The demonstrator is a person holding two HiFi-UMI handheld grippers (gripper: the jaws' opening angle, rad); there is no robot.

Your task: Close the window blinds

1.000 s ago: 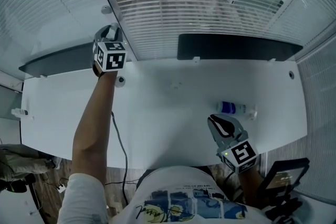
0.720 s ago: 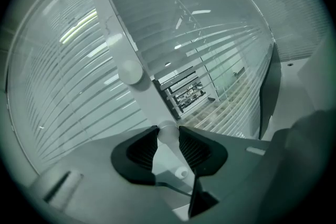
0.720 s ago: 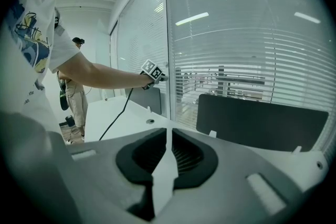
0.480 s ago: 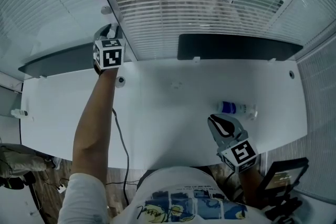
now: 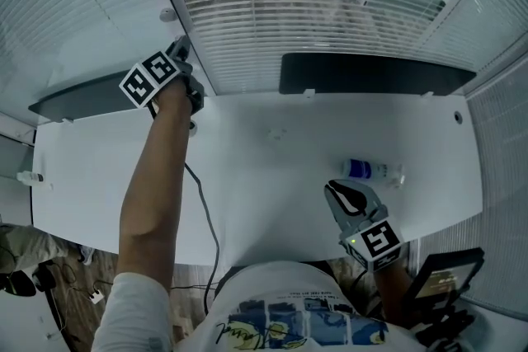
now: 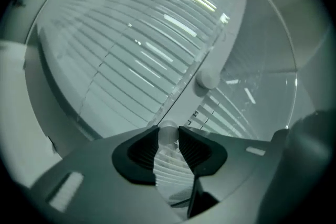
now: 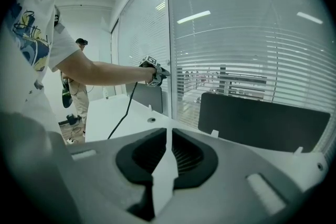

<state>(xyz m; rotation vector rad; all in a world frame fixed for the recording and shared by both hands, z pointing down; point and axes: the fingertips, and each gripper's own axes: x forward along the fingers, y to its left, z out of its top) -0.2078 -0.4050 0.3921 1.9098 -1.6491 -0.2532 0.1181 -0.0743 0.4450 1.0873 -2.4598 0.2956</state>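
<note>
**Item: window blinds [image 5: 272, 21], slatted, white.** They hang behind the far edge of the desk [image 5: 264, 177]. The room beyond shows through the slats of the middle panel, so they are judged not yet closed.

**Control: tilt wand [image 6: 169, 127], clear rod with a rounded end.** It hangs above the far left part of the desk, beside the window frame.

**Left gripper [image 6: 168, 136].** It is raised over the desk's far left edge, with its jaws part-closed and its pads pinching the wand's rounded end.

**Right gripper [image 7: 167, 136].** It sits low over the desk's near right edge, with its jaws together and nothing between them; it has no part in this step.

**Also on the desk:** a dark monitor [image 5: 371, 74] at the far edge and a bottle [image 5: 371, 170] lying near the right gripper.

**Handling note (judgement).**
- The step in hand is twisting the wand.
- Keep the pinch firm so the smooth end cannot spin in the pads.
- Roll the wrist about the rod's own line rather than tugging it down or sideways.
- Watch the middle slats, and stop once they overlap and the view beyond is gone.
- If the wrist runs out of turn, regrip and go on.
</note>
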